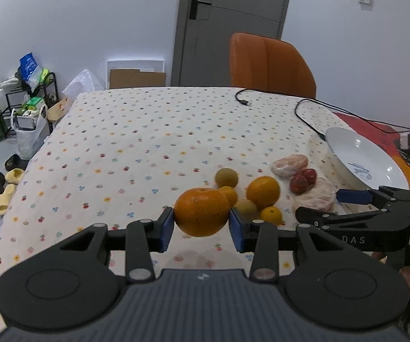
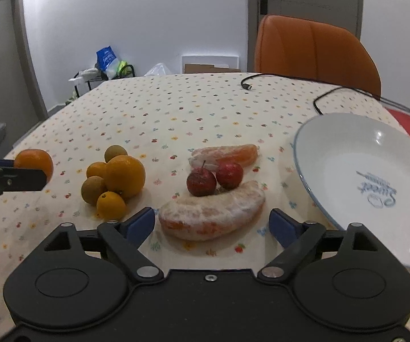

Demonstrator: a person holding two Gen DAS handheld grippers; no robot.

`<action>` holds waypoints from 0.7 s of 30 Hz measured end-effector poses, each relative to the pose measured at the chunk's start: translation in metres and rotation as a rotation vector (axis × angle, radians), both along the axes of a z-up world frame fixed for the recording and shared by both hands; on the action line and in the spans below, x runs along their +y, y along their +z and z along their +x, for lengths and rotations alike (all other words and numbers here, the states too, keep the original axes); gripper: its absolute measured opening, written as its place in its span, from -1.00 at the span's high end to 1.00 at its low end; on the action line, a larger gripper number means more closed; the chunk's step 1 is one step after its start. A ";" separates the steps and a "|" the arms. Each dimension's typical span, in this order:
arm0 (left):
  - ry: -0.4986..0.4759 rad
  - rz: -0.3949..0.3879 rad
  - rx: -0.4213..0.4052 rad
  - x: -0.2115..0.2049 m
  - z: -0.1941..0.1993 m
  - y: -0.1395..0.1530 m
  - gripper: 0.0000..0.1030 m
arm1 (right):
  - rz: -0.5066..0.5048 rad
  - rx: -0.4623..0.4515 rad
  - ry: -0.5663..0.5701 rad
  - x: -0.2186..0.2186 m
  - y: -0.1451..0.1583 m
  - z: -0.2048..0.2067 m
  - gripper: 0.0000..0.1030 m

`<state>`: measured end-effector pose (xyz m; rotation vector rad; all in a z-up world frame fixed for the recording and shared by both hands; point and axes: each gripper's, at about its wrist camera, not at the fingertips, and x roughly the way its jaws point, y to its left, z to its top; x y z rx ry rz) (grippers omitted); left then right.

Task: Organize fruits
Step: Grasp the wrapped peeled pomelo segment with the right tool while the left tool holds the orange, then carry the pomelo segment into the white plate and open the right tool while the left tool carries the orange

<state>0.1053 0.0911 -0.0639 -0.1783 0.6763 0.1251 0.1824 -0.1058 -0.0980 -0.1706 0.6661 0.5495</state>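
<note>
Left gripper [image 1: 201,221] clamps orange [image 1: 202,211], lifted off the cloth [image 1: 136,142], left of fruit pile [image 2: 113,181]. Right gripper [image 2: 212,223] fingers wide, empty, flanking peeled segment [image 2: 212,212] right of pile; plate [image 2: 347,154] farther right.

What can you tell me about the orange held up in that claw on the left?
The orange is round, bright and glossy, with dimpled peel and a small dark stem scar on top. It looks whole and unpeeled. The left claw grips it at its sides between two blue pads, holding it above the flowered tablecloth, apart from the fruit pile. Only the pads touch it.
</note>
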 end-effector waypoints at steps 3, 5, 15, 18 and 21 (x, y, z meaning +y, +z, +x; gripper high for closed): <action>0.014 -0.003 0.000 0.006 0.002 -0.001 0.22 | -0.024 -0.021 0.015 0.007 0.000 0.000 -0.70; 0.019 -0.008 0.001 0.009 0.003 -0.002 0.22 | -0.046 -0.040 0.017 0.011 -0.002 -0.001 -0.55; 0.006 -0.008 -0.016 0.001 0.003 0.003 0.22 | -0.031 -0.067 0.050 0.006 0.008 -0.015 -0.48; -0.001 -0.006 -0.024 -0.004 0.002 0.006 0.22 | -0.020 -0.078 0.051 0.001 0.015 -0.019 -0.48; -0.011 -0.004 -0.034 -0.011 0.001 0.009 0.22 | -0.002 -0.089 0.047 -0.005 0.022 -0.022 -0.48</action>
